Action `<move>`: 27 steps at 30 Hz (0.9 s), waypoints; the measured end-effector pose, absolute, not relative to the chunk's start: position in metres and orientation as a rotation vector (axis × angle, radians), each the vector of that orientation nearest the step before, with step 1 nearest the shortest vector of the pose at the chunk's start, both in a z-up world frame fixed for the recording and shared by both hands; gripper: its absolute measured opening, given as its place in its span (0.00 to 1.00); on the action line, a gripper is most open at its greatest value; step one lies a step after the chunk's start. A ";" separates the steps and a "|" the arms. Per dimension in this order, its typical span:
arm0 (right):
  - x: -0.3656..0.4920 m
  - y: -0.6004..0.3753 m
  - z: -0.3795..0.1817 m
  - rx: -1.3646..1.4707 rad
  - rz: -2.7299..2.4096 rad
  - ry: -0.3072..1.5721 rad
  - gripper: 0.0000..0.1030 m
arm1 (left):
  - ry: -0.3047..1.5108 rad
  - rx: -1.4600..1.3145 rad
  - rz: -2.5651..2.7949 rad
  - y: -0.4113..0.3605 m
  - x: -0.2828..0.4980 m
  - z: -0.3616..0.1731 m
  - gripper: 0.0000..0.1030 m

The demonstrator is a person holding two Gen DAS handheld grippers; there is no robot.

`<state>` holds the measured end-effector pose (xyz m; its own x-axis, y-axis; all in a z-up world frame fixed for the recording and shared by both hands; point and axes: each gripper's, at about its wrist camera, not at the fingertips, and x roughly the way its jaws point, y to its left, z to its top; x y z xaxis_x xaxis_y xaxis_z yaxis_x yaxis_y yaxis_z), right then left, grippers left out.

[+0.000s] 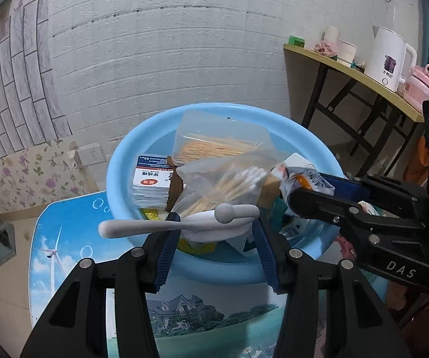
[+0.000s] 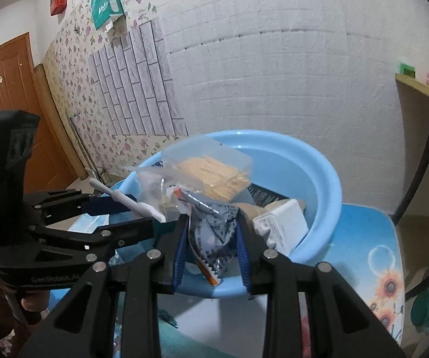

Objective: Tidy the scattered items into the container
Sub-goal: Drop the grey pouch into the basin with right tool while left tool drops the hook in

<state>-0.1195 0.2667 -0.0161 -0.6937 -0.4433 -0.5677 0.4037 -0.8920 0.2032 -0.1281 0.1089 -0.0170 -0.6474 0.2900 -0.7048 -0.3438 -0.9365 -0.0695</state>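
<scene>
left fingers: my left gripper [image 1: 217, 223] pinches a pale grey-white tool [image 1: 181, 223] crosswise between its blue pads, just over the near rim of the basin [image 1: 119, 161].
tool look: slim, matte, with a rounded knob at one end and a second rounded head over its middle; one end sticks out well to the left of my fingers. what kind of tool it is i cannot tell.
right fingers: my right gripper [image 2: 213, 238] is clamped on a crumpled sachet [image 2: 214, 232], silver and dark blue with small print and a zigzag edge, an orange strip at its bottom corner.
sachet place: above the near wall of the basin, touching nothing but my pads as far as i can see.
basin: light blue, round, standing on a small table [image 1: 65, 229] with a printed sky and house scene.
inside: a clear box of toothpicks [image 1: 223, 140], a bag of cotton swabs [image 1: 232, 182], a flat pack with a red and white label [image 1: 148, 182], a white block [image 2: 283, 223].
hard to make out: the sachet's print is too small to read; the lower things in the pile are covered by the bags; my own fingers hide the tool's middle.
</scene>
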 end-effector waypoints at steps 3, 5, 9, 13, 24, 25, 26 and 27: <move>-0.119 0.266 -0.019 0.875 -2.519 -0.076 0.29 | 0.099 -1.077 2.565 0.109 -0.126 -0.016 0.63; -0.118 0.265 -0.019 0.878 -2.510 -0.064 0.31 | 0.104 -1.064 2.566 0.110 -0.123 -0.013 0.75; -0.114 0.269 -0.018 0.894 -2.506 -0.079 0.36 | 0.084 -1.053 2.578 0.106 -0.118 -0.008 0.77; -0.108 0.273 -0.012 0.884 -2.527 -0.098 0.46 | 0.077 -1.049 2.598 0.101 -0.112 -0.003 0.79; -0.091 0.281 -0.002 0.921 -2.597 -0.087 0.49 | 0.037 -1.036 2.679 0.091 -0.087 0.010 0.92; -0.090 0.281 -0.002 0.927 -2.594 -0.090 0.49 | 0.039 -1.034 2.678 0.091 -0.084 0.010 0.93; -0.088 0.280 -0.001 0.931 -2.589 -0.093 0.49 | 0.044 -1.033 2.679 0.091 -0.082 0.011 0.93; -0.085 0.279 0.000 0.933 -2.586 -0.091 0.49 | 0.053 -1.031 2.683 0.092 -0.080 0.012 0.93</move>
<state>-0.0847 0.2787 -0.0001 -0.7032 -0.3802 -0.6008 0.3369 -0.9223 0.1893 -0.0803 0.0915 0.0117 -0.7120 0.2336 -0.6622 -0.2594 -0.9638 -0.0610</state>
